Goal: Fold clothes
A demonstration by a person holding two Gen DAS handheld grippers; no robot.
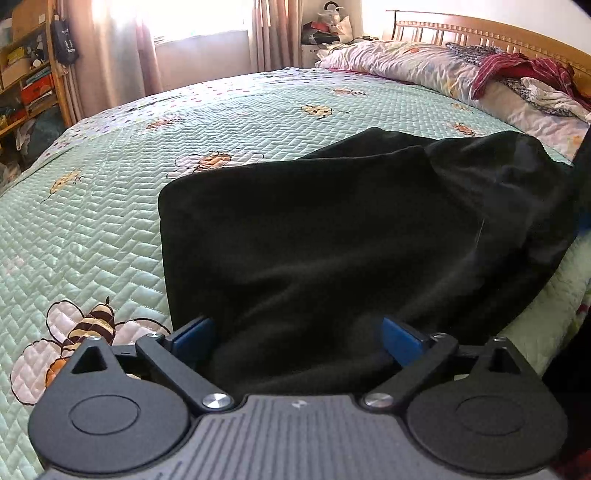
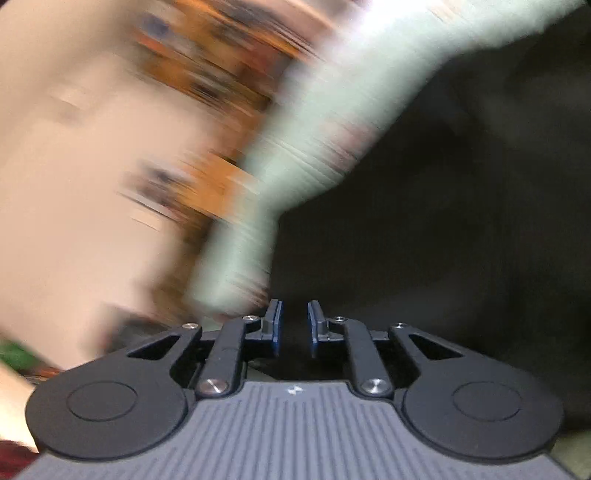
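Observation:
A black garment (image 1: 314,229) lies on the pale green bee-print quilt (image 1: 110,221), folded flat with a straight left edge. Its right side rises in a hump toward the frame's edge. My left gripper (image 1: 297,326) stands wide open over the garment's near edge; the cloth bunches between the blue pads (image 1: 195,332) without being pinched. The right wrist view is heavily blurred. There my right gripper (image 2: 294,314) has its pads almost together with dark cloth in the narrow gap, and the black garment (image 2: 443,221) fills the right half beside a strip of the quilt (image 2: 325,110).
A floral pillow (image 1: 424,70) with a heap of red and patterned clothes (image 1: 517,74) lies by the wooden headboard (image 1: 480,33). Curtains (image 1: 110,55) and a cluttered shelf (image 1: 26,74) stand beyond the bed's far left. The quilt stretches bare left of the garment.

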